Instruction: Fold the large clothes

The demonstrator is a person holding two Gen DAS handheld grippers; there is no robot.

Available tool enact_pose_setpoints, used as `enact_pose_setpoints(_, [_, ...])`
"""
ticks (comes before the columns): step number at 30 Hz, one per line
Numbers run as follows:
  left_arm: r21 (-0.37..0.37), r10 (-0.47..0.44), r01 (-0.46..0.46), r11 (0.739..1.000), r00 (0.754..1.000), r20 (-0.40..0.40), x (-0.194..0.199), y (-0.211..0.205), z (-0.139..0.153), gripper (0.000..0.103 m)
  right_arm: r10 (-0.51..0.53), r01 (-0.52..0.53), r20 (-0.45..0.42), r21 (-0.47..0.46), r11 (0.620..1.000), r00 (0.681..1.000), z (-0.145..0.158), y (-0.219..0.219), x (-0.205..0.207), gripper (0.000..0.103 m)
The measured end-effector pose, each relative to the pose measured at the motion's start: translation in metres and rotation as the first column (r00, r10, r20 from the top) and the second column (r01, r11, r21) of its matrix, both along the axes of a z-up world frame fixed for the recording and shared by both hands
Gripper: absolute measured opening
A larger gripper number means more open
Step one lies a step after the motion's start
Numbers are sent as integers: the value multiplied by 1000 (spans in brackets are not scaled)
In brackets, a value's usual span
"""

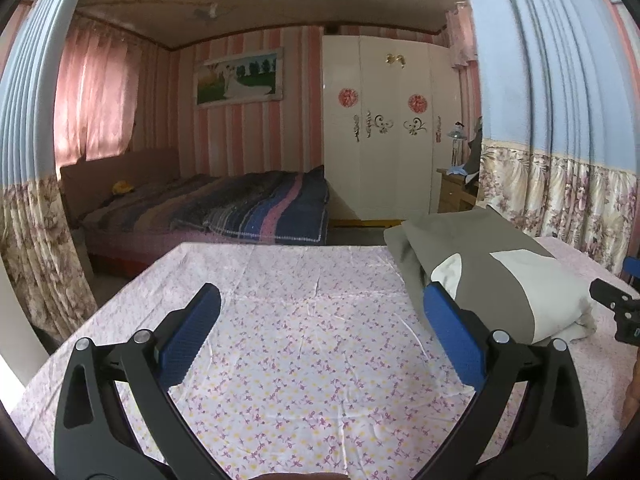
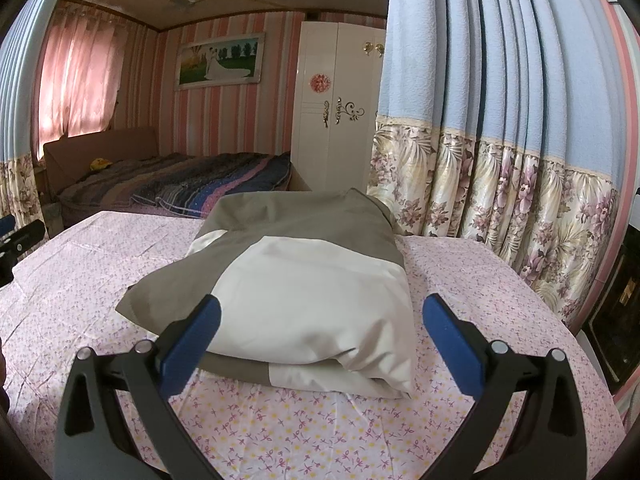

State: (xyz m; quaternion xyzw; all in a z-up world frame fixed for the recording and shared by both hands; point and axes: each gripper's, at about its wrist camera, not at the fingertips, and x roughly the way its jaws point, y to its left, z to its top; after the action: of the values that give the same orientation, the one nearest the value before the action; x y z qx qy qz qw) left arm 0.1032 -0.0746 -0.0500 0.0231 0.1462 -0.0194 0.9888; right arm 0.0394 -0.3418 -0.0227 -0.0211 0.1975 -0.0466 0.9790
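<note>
Garment (image 2: 304, 280) folded, olive-and-cream bundle on floral sheet (image 2: 320, 424).

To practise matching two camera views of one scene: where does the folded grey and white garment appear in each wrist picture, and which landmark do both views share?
Left wrist view: the folded grey and white garment lies right of centre on the floral sheet, behind the right finger.
Right wrist view: the garment fills the centre, just beyond the open fingers.
Shared landmark: the white wardrobe.
</note>
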Motion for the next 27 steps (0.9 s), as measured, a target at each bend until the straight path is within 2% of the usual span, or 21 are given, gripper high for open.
enact_pose_setpoints(27, [-5, -2, 2, 1000, 1000, -18, 3, 0, -2, 100, 6, -6, 0, -3, 1000, 1000, -2, -4, 2, 101])
